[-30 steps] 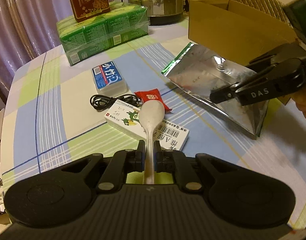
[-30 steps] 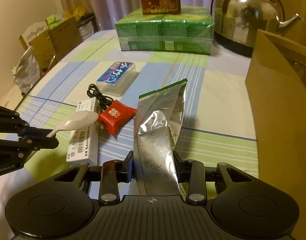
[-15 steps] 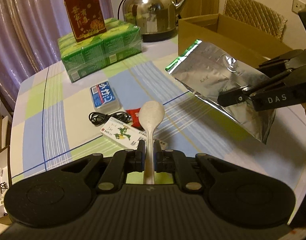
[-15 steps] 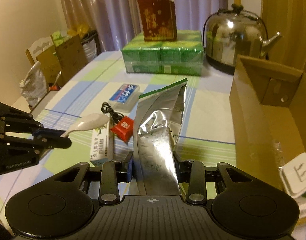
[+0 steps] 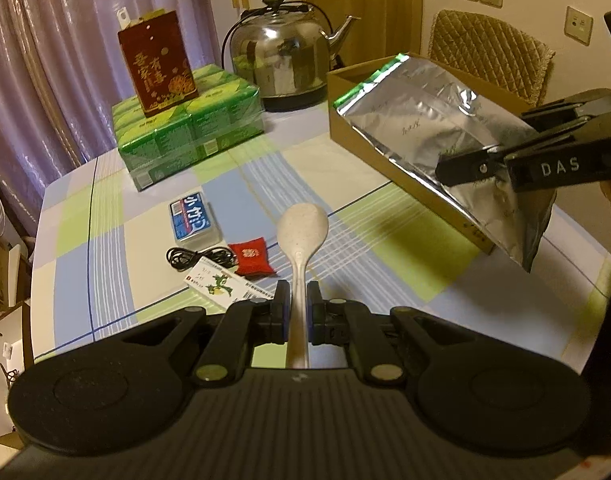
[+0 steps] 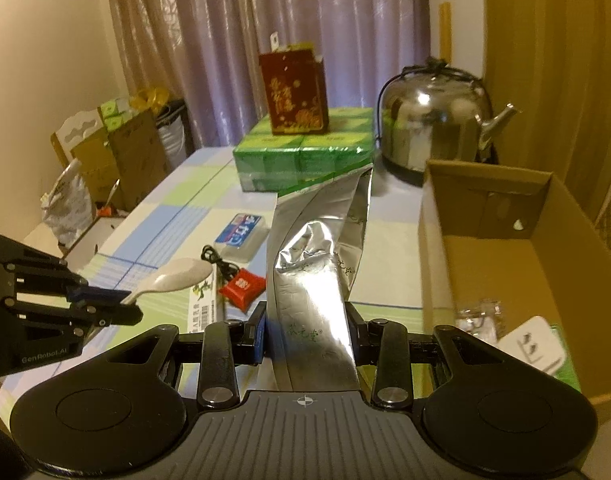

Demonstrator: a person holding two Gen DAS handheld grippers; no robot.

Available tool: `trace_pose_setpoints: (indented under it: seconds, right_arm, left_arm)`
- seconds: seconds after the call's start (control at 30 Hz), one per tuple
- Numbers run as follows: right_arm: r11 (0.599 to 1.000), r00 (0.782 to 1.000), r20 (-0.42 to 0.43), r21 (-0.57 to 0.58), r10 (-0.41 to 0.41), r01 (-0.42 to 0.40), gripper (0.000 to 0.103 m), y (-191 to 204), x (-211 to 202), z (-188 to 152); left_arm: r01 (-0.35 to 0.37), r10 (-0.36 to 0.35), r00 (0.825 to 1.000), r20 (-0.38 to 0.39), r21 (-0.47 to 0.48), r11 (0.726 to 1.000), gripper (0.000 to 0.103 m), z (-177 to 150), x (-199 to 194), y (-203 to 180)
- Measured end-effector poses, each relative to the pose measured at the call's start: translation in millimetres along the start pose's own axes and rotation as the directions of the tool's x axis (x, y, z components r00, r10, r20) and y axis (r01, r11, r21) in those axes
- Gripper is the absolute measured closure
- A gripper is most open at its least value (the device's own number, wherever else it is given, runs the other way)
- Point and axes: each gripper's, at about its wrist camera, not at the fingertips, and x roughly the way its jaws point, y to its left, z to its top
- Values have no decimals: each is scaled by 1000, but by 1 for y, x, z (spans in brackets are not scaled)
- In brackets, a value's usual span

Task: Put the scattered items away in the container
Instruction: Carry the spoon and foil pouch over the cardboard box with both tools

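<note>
Tongs on both sides are clenched on cargo above the checked tabletop [image 5: 345,184]: the left tongs [image 5: 298,312] pinch the handle of a pale spoon [image 5: 302,227], the right tongs [image 6: 308,330] clamp a silver foil pouch [image 6: 319,256] held in the air beside the open cardboard box [image 6: 485,200] along the tabletop's right edge. Only the right wrist view looks into the box, where a white adapter [image 6: 533,344] and a clear packet [image 6: 477,318] lie; the left wrist view alone shows a quilted chair [image 5: 489,52] behind it.
</note>
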Motion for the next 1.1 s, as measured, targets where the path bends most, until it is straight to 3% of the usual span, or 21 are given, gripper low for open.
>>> trace_pose_setpoints:
  seconds: [0.43, 0.83, 1.1]
  right_arm:
    - [998, 996, 77, 53, -42, 38, 69, -35, -45, 11]
    - [976, 976, 115, 138, -185, 169, 69, -123, -78, 23]
    - [959, 967, 99, 185, -234, 214, 69, -175, -80, 22]
  left_arm:
    - [23, -25, 999, 32, 51, 998, 98, 27, -12, -38]
    - [103, -109, 991, 71, 84, 991, 98, 83, 8, -98]
    - [174, -183, 980, 76, 112, 978, 98, 127, 44, -144]
